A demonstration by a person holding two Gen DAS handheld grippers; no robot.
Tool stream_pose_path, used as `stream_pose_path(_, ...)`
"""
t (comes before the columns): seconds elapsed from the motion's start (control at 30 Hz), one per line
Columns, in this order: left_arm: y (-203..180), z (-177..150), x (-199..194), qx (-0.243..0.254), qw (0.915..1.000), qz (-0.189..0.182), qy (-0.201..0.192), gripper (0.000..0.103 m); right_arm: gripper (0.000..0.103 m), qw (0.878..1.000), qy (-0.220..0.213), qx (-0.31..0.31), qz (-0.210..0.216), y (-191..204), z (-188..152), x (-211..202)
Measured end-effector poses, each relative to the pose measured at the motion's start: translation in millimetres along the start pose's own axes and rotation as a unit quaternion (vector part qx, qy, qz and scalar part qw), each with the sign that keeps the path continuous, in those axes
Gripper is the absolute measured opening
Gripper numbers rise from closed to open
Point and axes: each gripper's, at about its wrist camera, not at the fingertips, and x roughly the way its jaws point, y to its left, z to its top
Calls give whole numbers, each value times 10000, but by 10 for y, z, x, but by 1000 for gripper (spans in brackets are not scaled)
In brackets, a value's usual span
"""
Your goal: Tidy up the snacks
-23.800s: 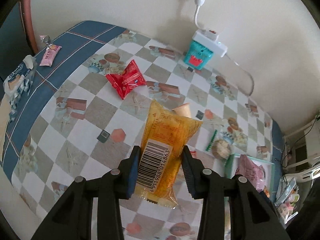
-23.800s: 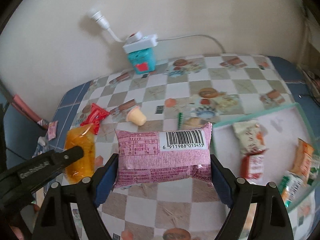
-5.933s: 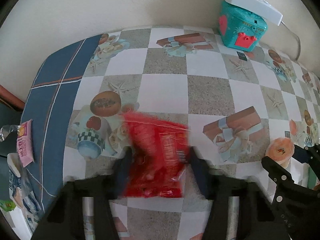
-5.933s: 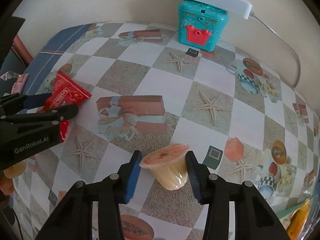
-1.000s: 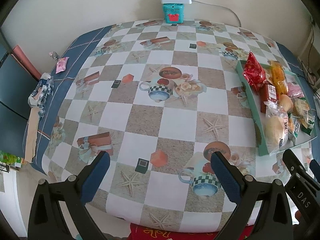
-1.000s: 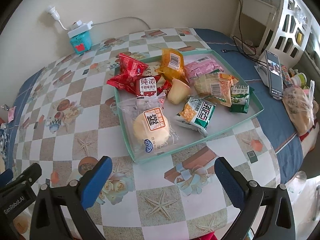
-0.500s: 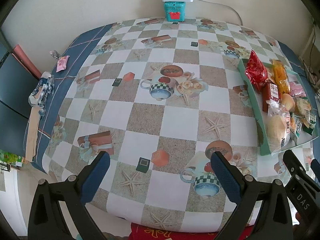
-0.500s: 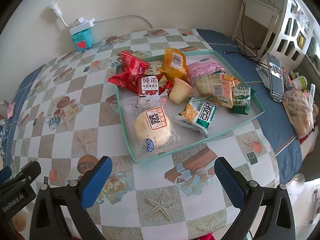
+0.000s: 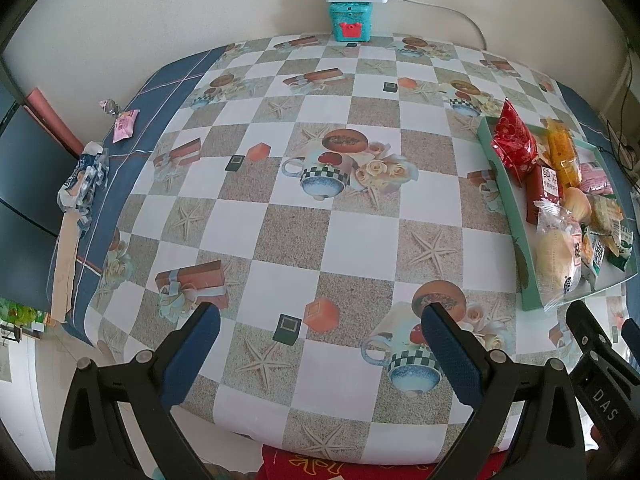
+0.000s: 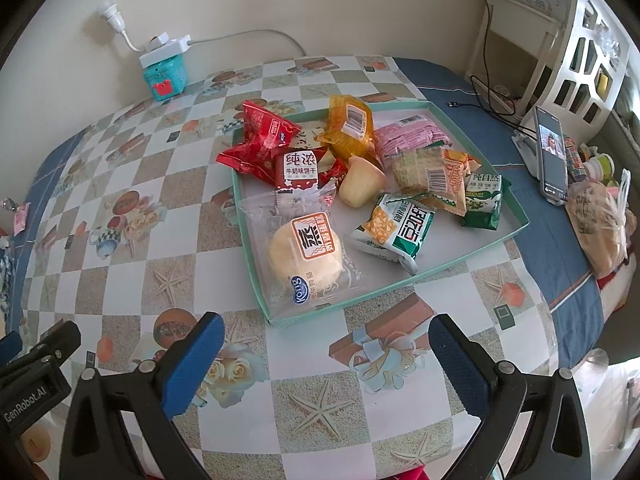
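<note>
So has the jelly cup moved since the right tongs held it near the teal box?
Yes. The jelly cup now lies in the tray, well clear of the teal box.

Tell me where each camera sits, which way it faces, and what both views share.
Left wrist: above the near table edge, facing the wall; open left gripper below, right gripper's tip at lower right.
Right wrist: same edge, further right, facing the snack tray; open right gripper below, left gripper's tip at lower left.
Shared: tray, red packet, bun, teal box.
</note>
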Motion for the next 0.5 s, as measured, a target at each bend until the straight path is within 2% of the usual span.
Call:
stream_pose_path(0.23, 24, -10, 8, -9, 10000, 6, -6, 101, 103, 10000, 0, 0, 1, 5, -1, 0)
stream_pose_path(0.4, 14, -20, -85, -1, 9997, -6, -244, 101, 103, 10000, -1, 1, 2, 7, 0, 1)
stream_pose_path(0.5, -14, -4, -87, 30, 9997, -13, -229, 101, 103, 10000, 0, 2, -2, 10, 0, 1)
